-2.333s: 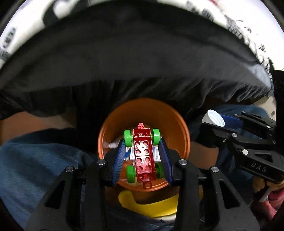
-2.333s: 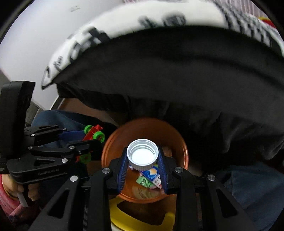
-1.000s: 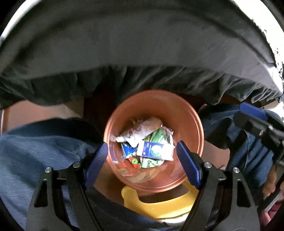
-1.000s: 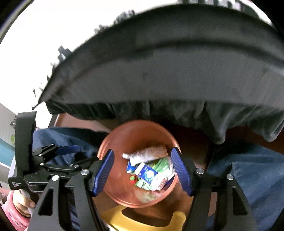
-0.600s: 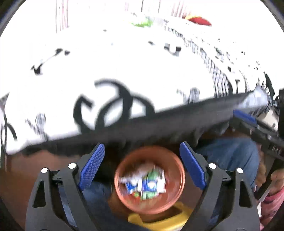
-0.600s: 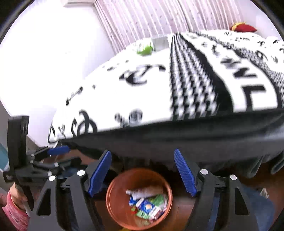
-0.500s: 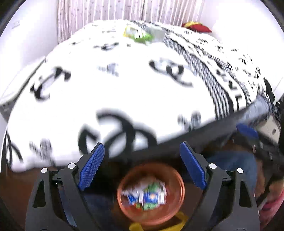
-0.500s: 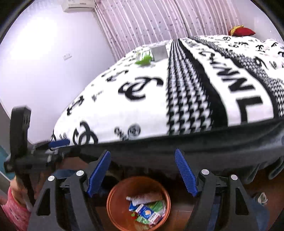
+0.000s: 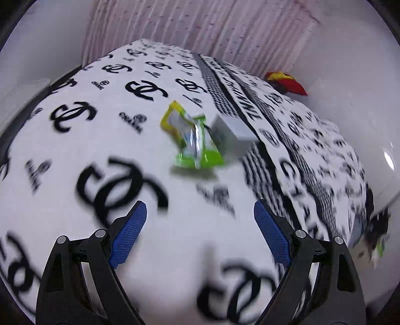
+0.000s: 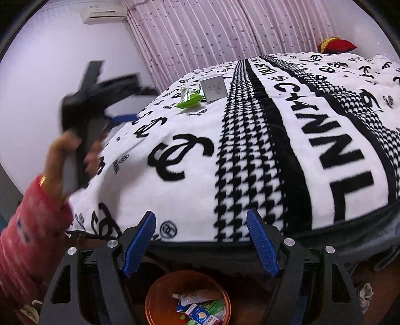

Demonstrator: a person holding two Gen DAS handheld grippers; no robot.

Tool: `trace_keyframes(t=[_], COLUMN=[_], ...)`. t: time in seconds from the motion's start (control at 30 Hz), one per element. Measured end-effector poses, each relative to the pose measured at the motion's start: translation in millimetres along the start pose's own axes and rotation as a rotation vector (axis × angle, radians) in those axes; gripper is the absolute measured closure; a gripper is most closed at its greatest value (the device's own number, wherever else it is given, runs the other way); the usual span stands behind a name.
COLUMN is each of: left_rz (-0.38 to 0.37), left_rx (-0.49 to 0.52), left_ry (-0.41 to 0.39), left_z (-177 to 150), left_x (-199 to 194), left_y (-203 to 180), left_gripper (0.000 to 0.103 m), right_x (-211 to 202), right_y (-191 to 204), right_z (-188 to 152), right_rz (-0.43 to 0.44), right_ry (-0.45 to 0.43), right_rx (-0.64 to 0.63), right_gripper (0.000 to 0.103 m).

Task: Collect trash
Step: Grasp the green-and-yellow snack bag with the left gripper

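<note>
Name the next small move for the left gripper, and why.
Probably ease the left gripper, jaws open and empty, forward toward the green wrapper lying on the blanket beside the grey box; it looks like the nearest uncollected trash.

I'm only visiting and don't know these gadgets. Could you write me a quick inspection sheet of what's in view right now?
Surface: bed blanket, white with black logos, spread flat.
Job's things: green wrapper and grey box lie side by side on the blanket; orange bin on the floor at the bed's foot holds cartons and wrappers.
Clutter: red and yellow cushion at the far end; a crumpled scrap on the floor.
Grippers: left hand-held gripper open and empty, its jaws just widened; right hand-held gripper open and empty.
Cables: nothing seen.
Surroundings: dotted curtain, air conditioner, white walls.
</note>
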State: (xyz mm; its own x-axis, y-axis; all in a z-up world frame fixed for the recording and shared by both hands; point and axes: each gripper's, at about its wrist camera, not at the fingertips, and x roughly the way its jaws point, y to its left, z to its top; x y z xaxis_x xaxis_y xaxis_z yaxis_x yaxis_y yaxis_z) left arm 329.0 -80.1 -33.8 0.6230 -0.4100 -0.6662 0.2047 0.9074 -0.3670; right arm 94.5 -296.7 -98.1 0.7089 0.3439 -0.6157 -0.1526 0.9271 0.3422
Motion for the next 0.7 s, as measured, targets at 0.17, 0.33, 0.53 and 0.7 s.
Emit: trace_keyframes(t=[0.17, 0.33, 0.53, 0.7], left_rz=[0.044, 0.068, 0.087, 0.132], left_rx=[-0.036, -0.058, -0.086, -0.045], left_ry=[0.035, 0.076, 0.113, 0.117], left_z=[42.9, 63.2, 74.0, 74.9], left_x=[50.5, 90.4, 122.3, 136.3], left_y=[4.6, 9.0, 19.2, 14.8], left_gripper=[0.018, 0.018, 0.018, 0.027], right_x=[14.9, 25.2, 27.8, 31.6], right_y=[-4.9, -11.1, -18.7, -23.8], right_z=[11.0, 23.5, 36.4, 40.1], right_rz=[0.018, 0.030, 0.043, 0.044], right_ry=[0.018, 0.027, 0.010, 0.011], right_rx=[0.006, 0.000, 0.005, 0.014], right_gripper=[0.029, 0.029, 0.029, 0.029])
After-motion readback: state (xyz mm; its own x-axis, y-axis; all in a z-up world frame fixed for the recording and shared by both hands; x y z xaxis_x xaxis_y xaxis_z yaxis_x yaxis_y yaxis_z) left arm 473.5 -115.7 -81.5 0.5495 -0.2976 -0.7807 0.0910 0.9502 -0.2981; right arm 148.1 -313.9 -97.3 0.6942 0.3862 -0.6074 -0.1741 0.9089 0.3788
